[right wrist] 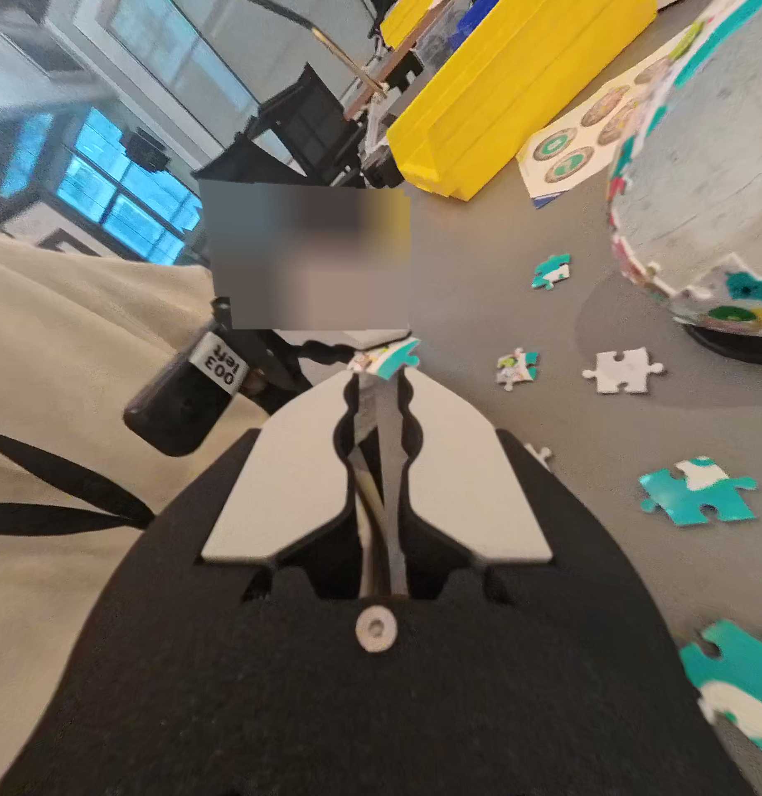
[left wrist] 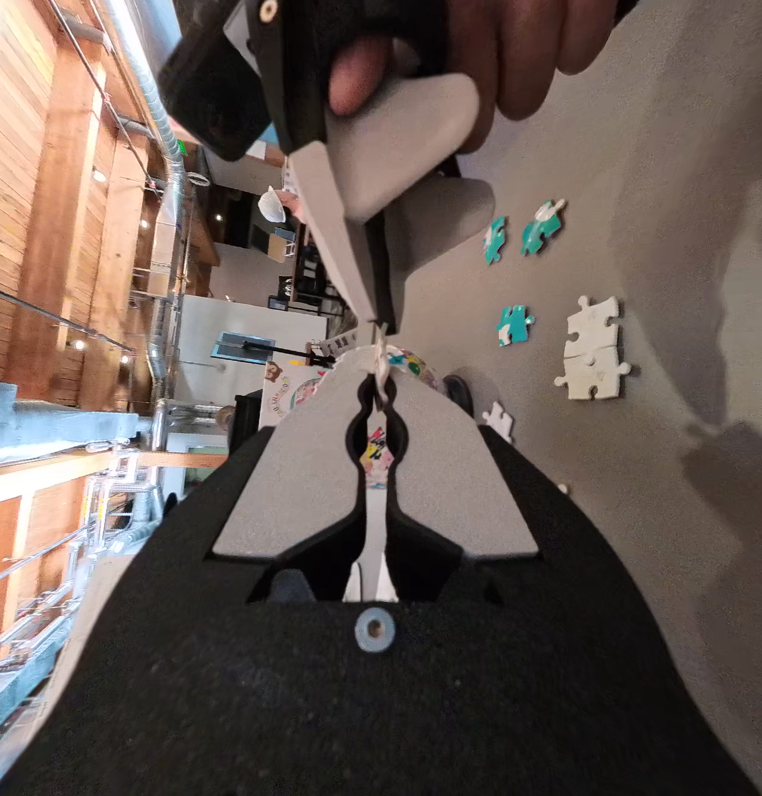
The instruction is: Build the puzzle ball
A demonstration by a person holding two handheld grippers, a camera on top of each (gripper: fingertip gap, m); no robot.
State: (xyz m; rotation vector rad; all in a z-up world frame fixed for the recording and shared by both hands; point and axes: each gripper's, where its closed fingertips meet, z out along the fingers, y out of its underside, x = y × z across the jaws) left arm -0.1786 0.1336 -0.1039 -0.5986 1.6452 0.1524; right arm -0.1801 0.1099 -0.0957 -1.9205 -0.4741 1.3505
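Note:
A small teal and many-coloured puzzle piece point(right wrist: 388, 359) is held in the air between both grippers. My left gripper point(left wrist: 377, 387) is shut on it, and the piece point(left wrist: 381, 366) shows edge-on at its tips. My right gripper point(right wrist: 377, 377) comes in from the opposite side and is shut across the same piece. It also shows in the left wrist view point(left wrist: 381, 327), reaching down from the top. The partly built puzzle ball point(right wrist: 693, 194) stands on a black stand at the right, grey inside with a jagged open edge. Part of it shows behind the piece in the left wrist view point(left wrist: 413, 362).
Loose teal pieces point(right wrist: 698, 491) and a white piece point(right wrist: 622, 370) lie on the grey table point(right wrist: 478, 301). Two joined white pieces point(left wrist: 592, 349) lie farther off. A yellow bin point(right wrist: 500, 99) and a printed sheet point(right wrist: 573, 146) sit at the back. A person's cream garment point(right wrist: 69, 344) fills the left.

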